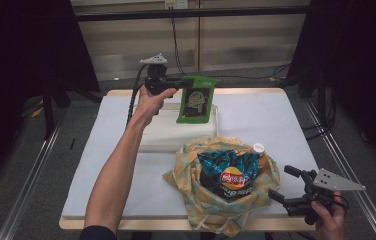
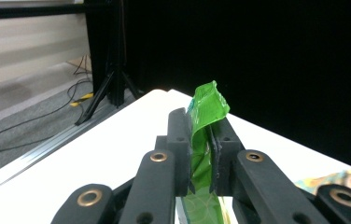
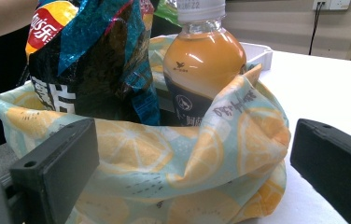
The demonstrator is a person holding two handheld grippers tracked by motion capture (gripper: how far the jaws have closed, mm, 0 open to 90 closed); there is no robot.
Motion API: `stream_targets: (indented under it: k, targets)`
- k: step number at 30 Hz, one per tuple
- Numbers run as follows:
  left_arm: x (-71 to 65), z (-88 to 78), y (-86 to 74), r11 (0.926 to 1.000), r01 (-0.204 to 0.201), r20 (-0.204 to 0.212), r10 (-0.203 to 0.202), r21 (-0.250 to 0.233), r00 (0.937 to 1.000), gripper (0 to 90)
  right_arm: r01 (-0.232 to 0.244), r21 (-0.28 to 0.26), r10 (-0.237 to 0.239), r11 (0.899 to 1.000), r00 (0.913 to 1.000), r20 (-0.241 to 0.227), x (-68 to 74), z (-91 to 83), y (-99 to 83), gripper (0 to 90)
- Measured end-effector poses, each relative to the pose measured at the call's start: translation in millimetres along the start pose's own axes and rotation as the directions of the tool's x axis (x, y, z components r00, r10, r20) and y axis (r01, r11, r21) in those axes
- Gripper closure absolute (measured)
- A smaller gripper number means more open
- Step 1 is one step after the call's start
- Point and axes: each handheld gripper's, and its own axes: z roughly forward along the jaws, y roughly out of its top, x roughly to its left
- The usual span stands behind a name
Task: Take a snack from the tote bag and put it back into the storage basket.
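Green snack packet (image 1: pixel 195 100) hangs from your left gripper (image 1: pixel 182 83), held up over the far part of the white table (image 1: pixel 276 120), just above a low white tray (image 1: pixel 176 134) that sits behind the fabric bag. In the left gripper view the two black jaws stand nearly together, clamped on the packet's crinkled top edge (image 2: pixel 205 122), with the rest of the packet dropping away below them. Its long axis runs up and down, so the bottom edge is the part that will meet anything first. The orange-patterned cloth bag (image 1: pixel 196 200) sits nearer to you than the packet, toward the front of the table, with its mouth open upward. It already holds a dark blue chip bag (image 1: pixel 228 175) and an orange drink bottle (image 3: pixel 201 70) with a white cap, standing side by side. Your right gripper (image 1: pixel 282 186) rests at the front right of the table, just beside the bag, with its jaws wide apart and nothing between them; its own view shows the bag's rim (image 3: pixel 164 154) spanning the gap between its two pads. The left hand is the one carrying the packet, and the bag lies below it and back toward you, so the likely move is to bring the packet toward you and lower it bottom-first into the open mouth.
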Motion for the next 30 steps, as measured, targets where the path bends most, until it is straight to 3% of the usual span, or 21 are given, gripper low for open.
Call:
stream_targets:
  k: [11,30]
  targets:
    - [31.8,26.3,-26.1,0.9974,0.044,-0.027,-0.043,0.058,0.9987,81.9,-0.006,0.009,0.006,1.0,0.9999,-0.009,-0.1,0.1,-0.3,0.6]
    - [44.2,45.9,-41.6,0.9932,0.045,-0.089,-0.035,0.107,0.9954,81.7,0.002,0.012,-0.002,1.0,1.0,-0.008,0.2,-0.7,-0.3,0.6]
